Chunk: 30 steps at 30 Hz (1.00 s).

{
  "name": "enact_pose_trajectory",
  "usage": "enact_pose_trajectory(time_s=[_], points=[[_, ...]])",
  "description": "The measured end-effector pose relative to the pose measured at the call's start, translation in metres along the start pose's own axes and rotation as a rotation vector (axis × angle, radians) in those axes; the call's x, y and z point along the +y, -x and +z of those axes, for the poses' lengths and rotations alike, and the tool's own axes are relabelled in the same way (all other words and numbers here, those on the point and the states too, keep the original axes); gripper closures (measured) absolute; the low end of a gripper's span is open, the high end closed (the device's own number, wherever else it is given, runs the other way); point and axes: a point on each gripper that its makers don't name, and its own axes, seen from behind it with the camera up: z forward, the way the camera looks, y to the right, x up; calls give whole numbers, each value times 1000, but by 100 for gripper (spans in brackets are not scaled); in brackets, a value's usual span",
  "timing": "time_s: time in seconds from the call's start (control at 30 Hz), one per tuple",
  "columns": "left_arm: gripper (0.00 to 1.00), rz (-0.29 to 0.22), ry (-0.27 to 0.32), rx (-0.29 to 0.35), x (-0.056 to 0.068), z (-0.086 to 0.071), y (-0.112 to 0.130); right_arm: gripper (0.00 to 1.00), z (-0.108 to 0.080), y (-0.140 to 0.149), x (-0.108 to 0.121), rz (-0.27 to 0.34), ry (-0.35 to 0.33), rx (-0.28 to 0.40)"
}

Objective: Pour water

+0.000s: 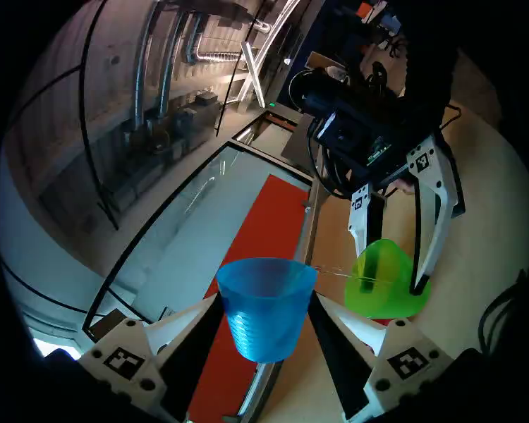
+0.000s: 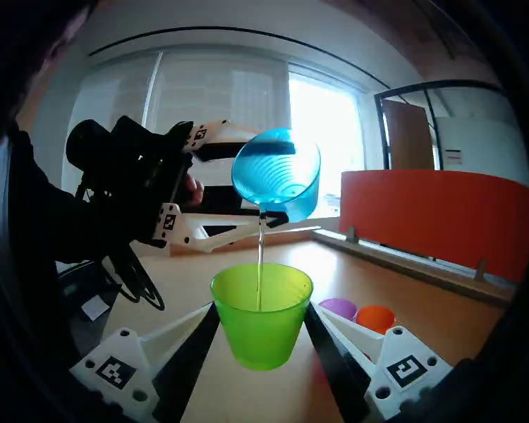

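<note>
White-fingered left tool (image 2: pixel 282 182) reaches in from the left of the right gripper view, clamped on the tilted blue cup (image 2: pixel 276 169) at upper centre. Water (image 2: pixel 260 261) streams into the green cup (image 2: pixel 262 331), which the right tool (image 2: pixel 262 314) grips at lower centre. The pour looks underway but unfinished. A purple cup (image 2: pixel 339 307) and an orange cup (image 2: pixel 375 317) stand on the tabletop (image 2: pixel 420 285) at lower right.

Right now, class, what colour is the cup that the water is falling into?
The cup is lime green; right gripper view shows it best.
</note>
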Motion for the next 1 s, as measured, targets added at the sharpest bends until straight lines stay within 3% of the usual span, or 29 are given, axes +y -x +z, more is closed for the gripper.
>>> enact_pose_trajectory(time_s=[1.0], points=[[17, 46, 13, -2, 5, 0, 0, 14, -1, 1, -1, -9, -5, -4]])
